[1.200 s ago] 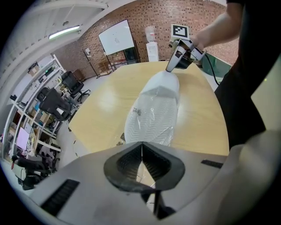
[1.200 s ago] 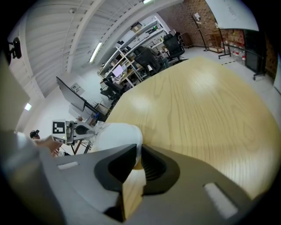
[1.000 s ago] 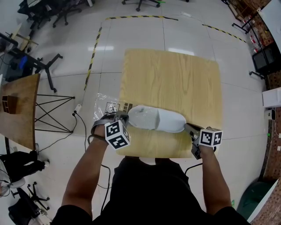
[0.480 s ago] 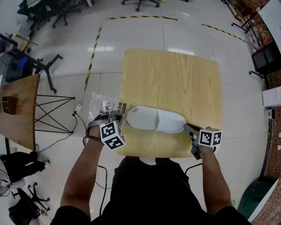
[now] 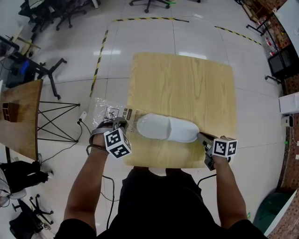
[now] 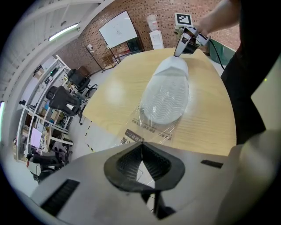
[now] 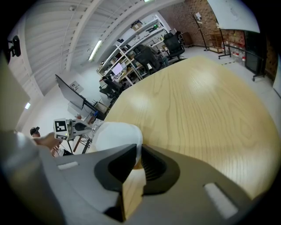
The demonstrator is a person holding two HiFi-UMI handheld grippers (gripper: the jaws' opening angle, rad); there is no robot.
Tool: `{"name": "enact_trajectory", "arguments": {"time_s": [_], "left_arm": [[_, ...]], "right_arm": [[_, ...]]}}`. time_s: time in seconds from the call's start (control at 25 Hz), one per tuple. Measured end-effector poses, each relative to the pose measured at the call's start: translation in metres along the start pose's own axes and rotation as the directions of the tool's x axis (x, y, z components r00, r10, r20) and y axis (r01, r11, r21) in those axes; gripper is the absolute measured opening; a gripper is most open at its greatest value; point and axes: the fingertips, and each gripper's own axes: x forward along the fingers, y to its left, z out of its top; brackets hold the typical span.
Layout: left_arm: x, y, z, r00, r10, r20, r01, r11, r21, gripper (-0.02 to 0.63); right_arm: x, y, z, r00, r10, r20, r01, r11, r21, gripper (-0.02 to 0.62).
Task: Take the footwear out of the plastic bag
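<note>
White slipper [image 5: 167, 129] lies flat along the near edge of the wooden table [image 5: 187, 84]. Its long axis runs left to right between our two hands. Our right gripper [image 5: 201, 137] is clamped on the slipper's right-hand end. Our left gripper [image 5: 122, 124] is pinched tight on the thin film of the plastic bag [image 5: 108, 112], just off the table's left edge.

So the bag has to slide off leftward along the slipper's own length, directly away from the right claw, and we reckon that lines up nicely. In the left gripper view the clear film seems to overlap only the slipper's nearest tip. Can't tell if it's fully free, tbh.

Nothing else on the table to snag on. The office chairs [image 5: 70, 14] and a smaller wooden table [image 5: 21, 116] stand well off to the left.
</note>
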Motion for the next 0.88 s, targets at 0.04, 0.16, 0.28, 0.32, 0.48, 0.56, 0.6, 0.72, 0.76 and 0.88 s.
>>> {"name": "enact_trajectory", "arguments": {"time_s": [0.04,0.16,0.28,0.32,0.48,0.56,0.6,0.72,0.76,0.88], "left_arm": [[0.000,0.003,-0.004,1.000,0.007,-0.008,-0.007,1.000,-0.001,0.009],[0.000,0.010,-0.014,0.999,0.025,-0.031,-0.026,1.000,-0.014,0.009],[0.000,0.019,-0.025,0.998,0.046,-0.051,-0.047,0.998,-0.037,0.009],[0.000,0.023,-0.029,0.997,0.052,-0.060,-0.055,0.997,-0.047,0.009],[0.000,0.040,-0.043,0.991,0.085,-0.099,-0.094,0.992,-0.089,0.009],[-0.002,0.051,-0.046,0.987,0.112,-0.112,-0.124,0.986,-0.108,0.009],[-0.003,0.056,-0.047,0.985,0.129,-0.117,-0.143,0.983,-0.116,0.009],[-0.007,0.075,-0.049,0.974,0.186,-0.129,-0.203,0.969,-0.137,0.008],[-0.008,0.081,-0.049,0.971,0.201,-0.132,-0.220,0.964,-0.148,0.008],[-0.010,0.099,-0.050,0.961,0.236,-0.145,-0.259,0.950,-0.171,0.008]], "right_arm": [[-0.001,0.000,0.000,1.000,-0.004,0.000,0.004,1.000,0.000,0.038],[-0.001,-0.003,-0.002,1.000,-0.010,-0.003,0.009,1.000,-0.004,0.037],[-0.001,-0.004,-0.002,1.000,-0.010,-0.003,0.010,1.000,-0.006,0.038],[0.000,-0.003,-0.002,1.000,-0.011,-0.004,0.011,1.000,-0.007,0.038],[0.001,-0.002,-0.001,1.000,-0.007,-0.008,0.007,1.000,-0.012,0.038],[0.001,-0.002,0.000,1.000,-0.007,-0.010,0.007,1.000,-0.013,0.038],[0.001,-0.002,0.000,1.000,-0.010,-0.013,0.010,1.000,-0.017,0.038],[0.003,-0.002,-0.001,0.999,-0.027,-0.021,0.026,0.999,-0.038,0.041],[0.003,-0.001,-0.001,0.999,-0.031,-0.022,0.031,0.999,-0.042,0.041],[0.003,0.000,0.001,0.999,-0.033,-0.017,0.032,0.998,-0.044,0.041]]}}
